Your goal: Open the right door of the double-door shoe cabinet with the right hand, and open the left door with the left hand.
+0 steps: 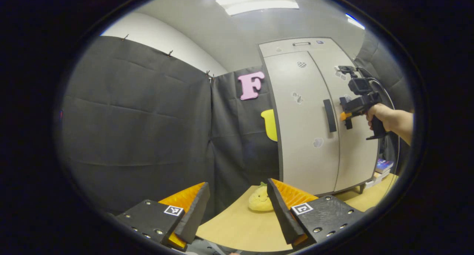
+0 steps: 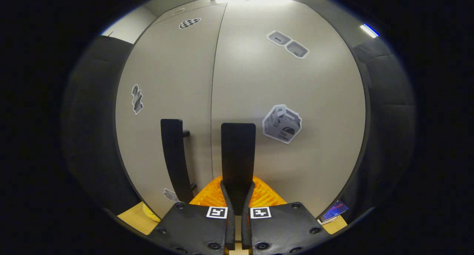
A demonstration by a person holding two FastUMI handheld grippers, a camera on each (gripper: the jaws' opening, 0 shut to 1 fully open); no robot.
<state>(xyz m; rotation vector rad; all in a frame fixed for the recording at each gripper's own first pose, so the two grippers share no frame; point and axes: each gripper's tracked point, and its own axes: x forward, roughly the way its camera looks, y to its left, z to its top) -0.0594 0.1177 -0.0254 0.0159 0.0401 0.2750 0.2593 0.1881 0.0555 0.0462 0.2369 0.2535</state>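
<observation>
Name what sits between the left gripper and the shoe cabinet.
In the left gripper view, a yellow plush toy on the wooden floor.

Pale grey shoe cabinet (image 1: 307,136), both doors plain and matte, each carrying a black bar handle (image 2: 238,155). Small grey-and-white stickers (image 2: 282,123) dot the fronts, one a black-and-white checker (image 2: 189,23). Light wood-toned floor (image 1: 237,225) below, and a soft yellow plush toy (image 1: 260,199) with a green tuft.
</observation>
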